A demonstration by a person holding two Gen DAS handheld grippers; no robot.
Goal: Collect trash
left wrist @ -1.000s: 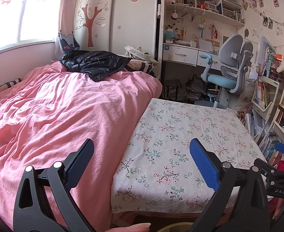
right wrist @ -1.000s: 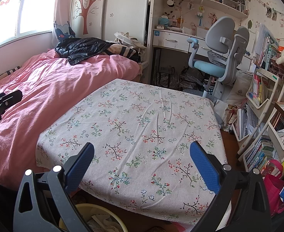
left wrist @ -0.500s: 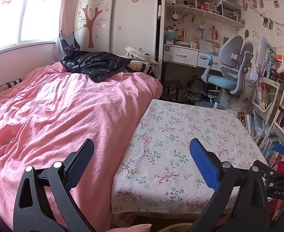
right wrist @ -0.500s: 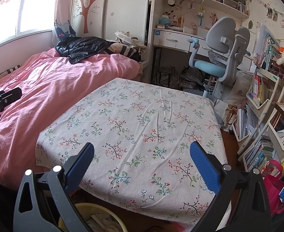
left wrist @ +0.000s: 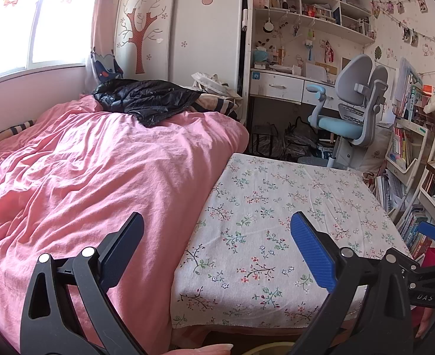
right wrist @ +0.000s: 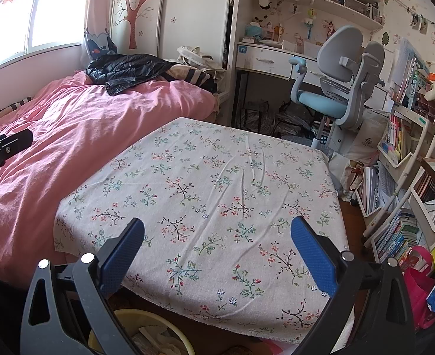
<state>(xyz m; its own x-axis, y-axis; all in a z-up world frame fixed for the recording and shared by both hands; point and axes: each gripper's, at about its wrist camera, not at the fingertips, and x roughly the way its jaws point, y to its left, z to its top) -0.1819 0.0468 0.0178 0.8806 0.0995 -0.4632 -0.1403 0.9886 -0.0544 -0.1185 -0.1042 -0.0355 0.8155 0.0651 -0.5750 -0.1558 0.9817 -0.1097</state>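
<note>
Surface point(right wrist: 217, 177): low, covered by a white cloth printed with floral sprigs, bare of loose items in both views. It serves as the landmark here. Against its left side stands a bed under a rumpled pink cover point(left wrist: 84, 183), with a black jacket point(left wrist: 146, 100) heaped at the end farthest from the cameras. Beyond the surface's far edge are a white desk with drawers point(left wrist: 276, 87), shelving above it, and a grey chair with a blue seat point(right wrist: 335, 88). To the right of the surface, white racks hold books point(right wrist: 400, 236).

Left tool point(left wrist: 217, 251): fingers spread wide, nothing between them, held over the near left corner of the surface where it meets the bed. Right tool point(right wrist: 217, 254): fingers likewise wide apart and empty, held over the near edge of the surface.

Trash: below the near edge of the surface, a yellow bin point(right wrist: 146, 332) sits at the bottom of the right wrist view, holding what appears to be crumpled white paper; its contents are partly cut off by the tool frame. In the left wrist view only a sliver of its rim shows.
</note>
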